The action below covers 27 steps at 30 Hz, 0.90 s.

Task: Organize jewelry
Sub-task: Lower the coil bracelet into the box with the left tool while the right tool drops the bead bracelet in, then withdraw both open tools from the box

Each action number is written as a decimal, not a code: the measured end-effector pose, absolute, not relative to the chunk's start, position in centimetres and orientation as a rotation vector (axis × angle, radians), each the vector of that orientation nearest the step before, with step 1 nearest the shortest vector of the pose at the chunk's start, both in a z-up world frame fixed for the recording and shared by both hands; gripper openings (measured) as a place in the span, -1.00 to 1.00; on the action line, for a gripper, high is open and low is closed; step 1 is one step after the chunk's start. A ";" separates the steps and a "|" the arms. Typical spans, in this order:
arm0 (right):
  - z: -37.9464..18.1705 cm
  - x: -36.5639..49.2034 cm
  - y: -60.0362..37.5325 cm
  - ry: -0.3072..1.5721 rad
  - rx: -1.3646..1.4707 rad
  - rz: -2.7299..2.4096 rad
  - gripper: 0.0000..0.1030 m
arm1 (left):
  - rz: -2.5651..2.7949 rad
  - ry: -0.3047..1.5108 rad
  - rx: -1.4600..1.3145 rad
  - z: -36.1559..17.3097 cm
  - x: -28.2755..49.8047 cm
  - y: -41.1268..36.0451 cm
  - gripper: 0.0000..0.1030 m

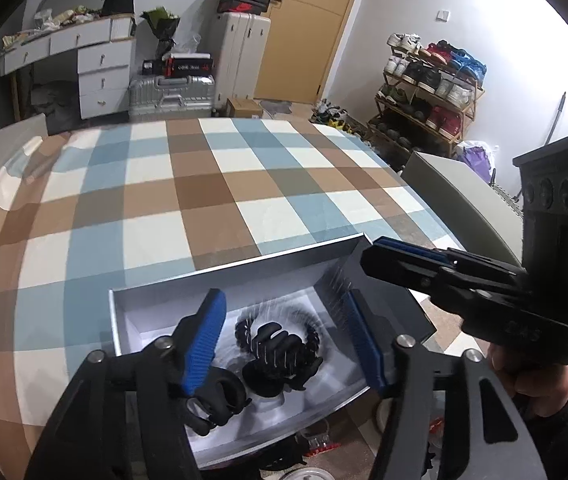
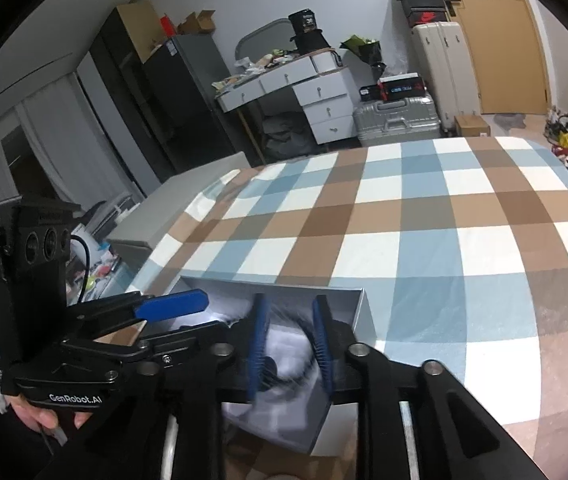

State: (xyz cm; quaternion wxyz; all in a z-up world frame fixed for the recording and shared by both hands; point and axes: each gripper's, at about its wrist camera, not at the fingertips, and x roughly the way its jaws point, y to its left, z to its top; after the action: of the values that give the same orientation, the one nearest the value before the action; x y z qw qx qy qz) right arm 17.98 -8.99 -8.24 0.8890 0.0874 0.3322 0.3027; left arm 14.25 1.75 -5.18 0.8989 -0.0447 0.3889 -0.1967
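An open grey jewelry box (image 1: pixel 240 276) sits at the near edge of the checked table. Inside it lie black beaded bracelets (image 1: pixel 280 344), partly blurred. My left gripper (image 1: pixel 287 344) is open, its blue-padded fingers (image 1: pixel 204 344) spread above the box, holding nothing. My right gripper (image 2: pixel 289 344) is open with its fingers over the same box (image 2: pixel 357 308), which is blurred there. The right gripper also shows in the left wrist view (image 1: pixel 407 256), at the box's right wall. The left gripper shows in the right wrist view (image 2: pixel 172 306).
The checked tablecloth (image 1: pixel 212 184) stretches away behind the box. A grey box lid (image 1: pixel 463 200) lies off the table's right edge. Drawers, suitcases and a shoe rack (image 1: pixel 427 88) stand along the far walls. Small items lie on the floor below the table edge.
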 end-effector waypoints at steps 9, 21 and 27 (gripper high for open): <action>-6.6 15.5 -10.6 0.609 0.203 0.601 0.08 | -0.311 0.743 -0.098 -4.3 12.5 2.9 0.35; -5.3 10.9 -11.5 0.548 0.144 0.515 0.37 | -0.174 0.649 -0.086 -2.9 9.0 3.7 0.62; -5.4 8.4 -12.0 0.530 0.130 0.482 0.47 | -0.116 0.651 -0.099 -3.3 7.4 4.6 0.68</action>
State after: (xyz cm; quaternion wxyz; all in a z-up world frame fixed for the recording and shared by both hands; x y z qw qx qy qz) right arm 8.44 -11.95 -5.38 0.9344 0.0637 0.2594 0.2359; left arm 7.40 4.58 -3.27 0.9447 -0.0484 0.3194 -0.0568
